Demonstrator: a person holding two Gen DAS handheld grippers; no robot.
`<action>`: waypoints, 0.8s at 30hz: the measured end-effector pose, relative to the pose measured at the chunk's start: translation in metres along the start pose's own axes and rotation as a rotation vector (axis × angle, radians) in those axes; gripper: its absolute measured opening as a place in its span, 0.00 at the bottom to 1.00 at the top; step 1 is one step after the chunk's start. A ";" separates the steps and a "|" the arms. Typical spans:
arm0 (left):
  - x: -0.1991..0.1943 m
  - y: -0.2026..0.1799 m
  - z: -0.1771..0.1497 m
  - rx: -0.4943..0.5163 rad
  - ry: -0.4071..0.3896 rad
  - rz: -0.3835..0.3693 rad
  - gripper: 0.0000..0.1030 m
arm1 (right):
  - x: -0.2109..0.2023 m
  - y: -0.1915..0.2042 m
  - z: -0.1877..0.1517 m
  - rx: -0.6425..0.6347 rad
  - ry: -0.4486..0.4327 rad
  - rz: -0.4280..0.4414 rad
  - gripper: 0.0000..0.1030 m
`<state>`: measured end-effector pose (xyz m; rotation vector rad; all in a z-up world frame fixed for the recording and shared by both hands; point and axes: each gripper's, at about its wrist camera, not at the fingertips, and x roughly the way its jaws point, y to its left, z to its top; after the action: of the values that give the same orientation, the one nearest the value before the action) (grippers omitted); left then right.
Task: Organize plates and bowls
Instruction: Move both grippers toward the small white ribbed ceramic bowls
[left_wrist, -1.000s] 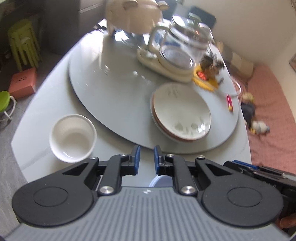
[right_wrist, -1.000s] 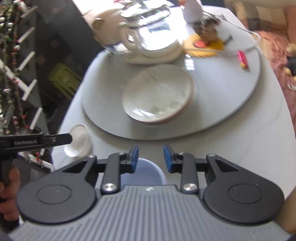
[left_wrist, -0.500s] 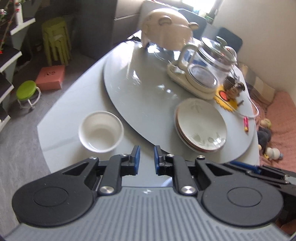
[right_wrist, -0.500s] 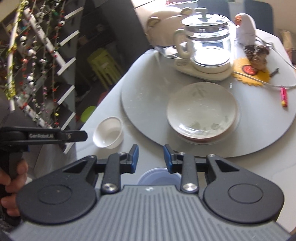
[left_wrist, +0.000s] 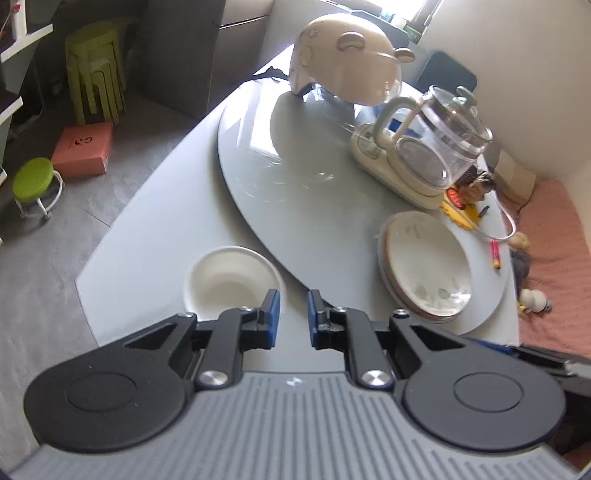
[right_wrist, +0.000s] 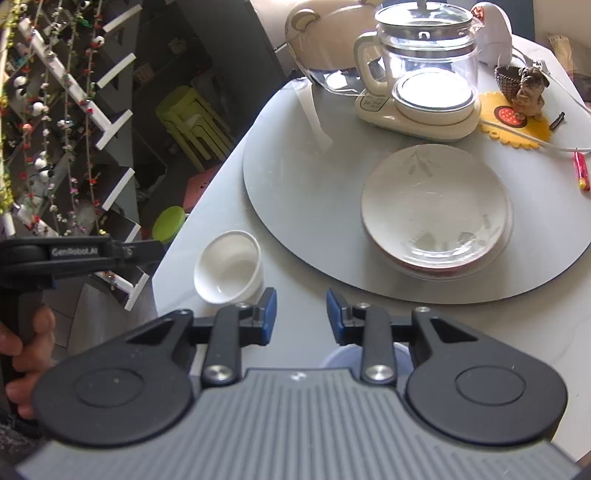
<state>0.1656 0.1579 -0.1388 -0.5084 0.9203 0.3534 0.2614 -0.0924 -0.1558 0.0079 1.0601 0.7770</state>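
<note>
Pale grey surface (left_wrist: 147, 243) with a round grey turntable (left_wrist: 295, 192) set on it. White bowl (left_wrist: 234, 282) upright and empty on the surface, just outside the turntable's near edge. Left claw (left_wrist: 292, 319) above and just right of the bowl, blue pads a narrow gap apart, nothing between them; bowl's near rim partly hidden behind the left finger. From the right wrist view, same white bowl (right_wrist: 229, 271) just left of and beyond the right claw (right_wrist: 301, 314); pads clearly apart, gap empty, only bare surface seen through it. Stack of plates (right_wrist: 436, 210) on the near part of the turntable, top plate white with a faint leaf print, a reddish rim showing beneath; well apart from both claws, beyond and right of each. Same stack (left_wrist: 428, 264) in the left view, right of the claw. Pale blue round container (right_wrist: 332, 360) directly under the right claw, mostly hidden by its body. Glass kettle (right_wrist: 421, 62) on a cream base at the far side of the turntable. Left-hand tool's black arm (right_wrist: 74, 254) at the left edge of the right view, hand (right_wrist: 26, 350) wrapped round its grip.
</note>
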 end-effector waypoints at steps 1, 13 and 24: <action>0.003 0.006 0.003 0.011 0.003 0.003 0.17 | 0.004 0.005 0.002 0.000 0.003 0.000 0.33; 0.053 0.087 0.028 0.022 0.118 -0.024 0.31 | 0.069 0.043 0.019 0.121 0.084 -0.045 0.33; 0.121 0.125 0.038 0.090 0.245 -0.070 0.37 | 0.135 0.061 0.016 0.195 0.142 -0.113 0.33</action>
<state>0.1968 0.2915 -0.2525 -0.5069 1.1468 0.1879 0.2737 0.0360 -0.2307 0.0593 1.2572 0.5761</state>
